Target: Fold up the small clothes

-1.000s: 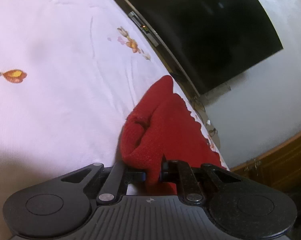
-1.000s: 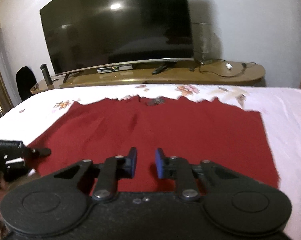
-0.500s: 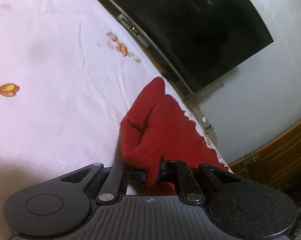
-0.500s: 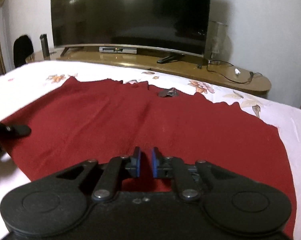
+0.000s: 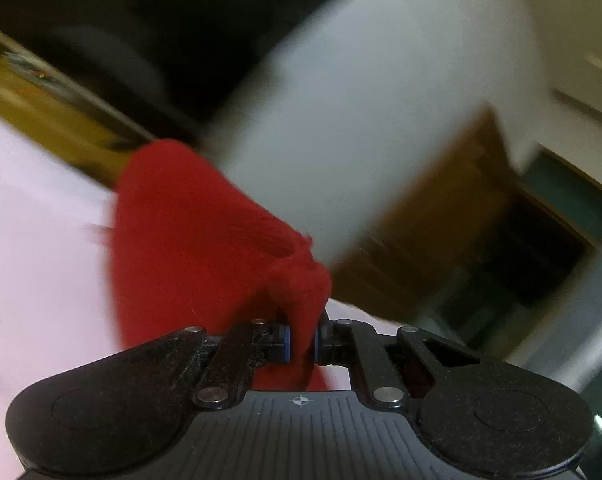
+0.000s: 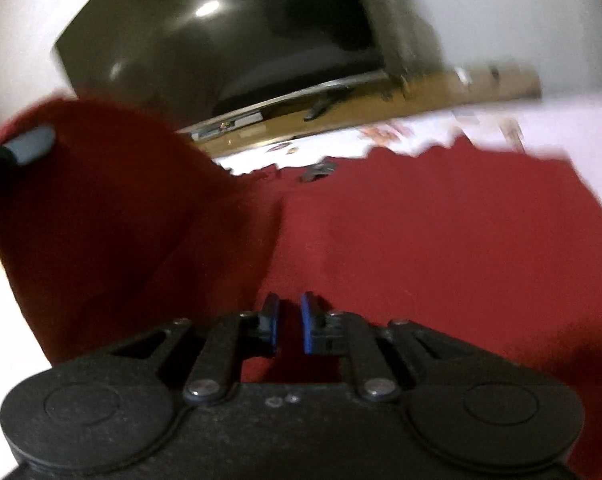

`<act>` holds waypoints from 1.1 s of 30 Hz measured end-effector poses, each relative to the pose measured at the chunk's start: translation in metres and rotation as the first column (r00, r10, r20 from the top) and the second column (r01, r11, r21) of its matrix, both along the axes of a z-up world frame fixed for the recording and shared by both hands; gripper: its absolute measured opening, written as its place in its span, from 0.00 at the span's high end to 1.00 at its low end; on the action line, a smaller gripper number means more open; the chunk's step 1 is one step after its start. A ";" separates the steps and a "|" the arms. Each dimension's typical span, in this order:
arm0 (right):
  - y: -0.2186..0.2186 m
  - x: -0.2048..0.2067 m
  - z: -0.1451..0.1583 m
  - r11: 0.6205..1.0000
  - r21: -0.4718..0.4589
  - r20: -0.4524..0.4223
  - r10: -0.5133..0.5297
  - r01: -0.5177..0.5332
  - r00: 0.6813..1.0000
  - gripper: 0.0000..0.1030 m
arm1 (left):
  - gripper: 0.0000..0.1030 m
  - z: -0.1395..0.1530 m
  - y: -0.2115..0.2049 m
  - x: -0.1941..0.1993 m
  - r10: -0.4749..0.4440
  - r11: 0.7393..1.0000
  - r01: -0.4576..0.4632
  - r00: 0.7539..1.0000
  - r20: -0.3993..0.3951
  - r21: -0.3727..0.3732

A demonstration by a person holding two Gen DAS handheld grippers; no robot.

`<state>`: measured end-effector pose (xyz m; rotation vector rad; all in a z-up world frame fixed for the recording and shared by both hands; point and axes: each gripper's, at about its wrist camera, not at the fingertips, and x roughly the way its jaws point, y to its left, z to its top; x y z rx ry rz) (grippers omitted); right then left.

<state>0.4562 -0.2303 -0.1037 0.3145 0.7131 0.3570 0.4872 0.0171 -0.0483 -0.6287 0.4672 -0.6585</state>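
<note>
A dark red knit cloth [image 6: 441, 240] lies spread on the white flowered bedsheet [image 6: 573, 128]. My left gripper [image 5: 301, 342] is shut on a bunched corner of the red cloth [image 5: 189, 248] and holds it lifted off the bed. In the right wrist view that raised corner [image 6: 93, 208] stands up at the left with a left fingertip [image 6: 29, 146] against it. My right gripper [image 6: 289, 326] hovers low over the near edge of the cloth, its jaws a narrow gap apart with nothing between them. Both views are motion-blurred.
A large dark TV [image 6: 229, 36] stands on a long wooden cabinet [image 6: 341, 108] beyond the bed's far edge. A small dark object [image 6: 319, 170] lies at the cloth's far edge. A wooden door or cupboard [image 5: 441, 216] is at the right in the left wrist view.
My left gripper has lifted the held corner up off the bed and swung it over, tilting sharply. My right gripper has tilted and stays over the cloth's near edge, jaws slightly wider than before.
</note>
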 end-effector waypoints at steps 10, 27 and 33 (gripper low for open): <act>-0.200 -0.081 -0.003 0.833 0.373 -0.138 -0.385 0.408 0.913 0.38 | 0.71 -0.079 -0.160 0.026 -0.325 0.910 0.366 0.921 -0.214 0.195; -0.187 -0.076 0.008 0.817 0.518 -0.239 -0.145 0.253 0.960 0.38 | 0.21 -0.066 -0.018 0.009 0.149 0.958 -0.081 0.961 -0.234 0.276; -0.175 -0.051 -0.007 0.826 0.501 -0.256 -0.144 0.258 0.956 0.47 | 0.21 -0.080 -0.013 0.028 0.215 0.950 -0.144 0.945 -0.245 0.279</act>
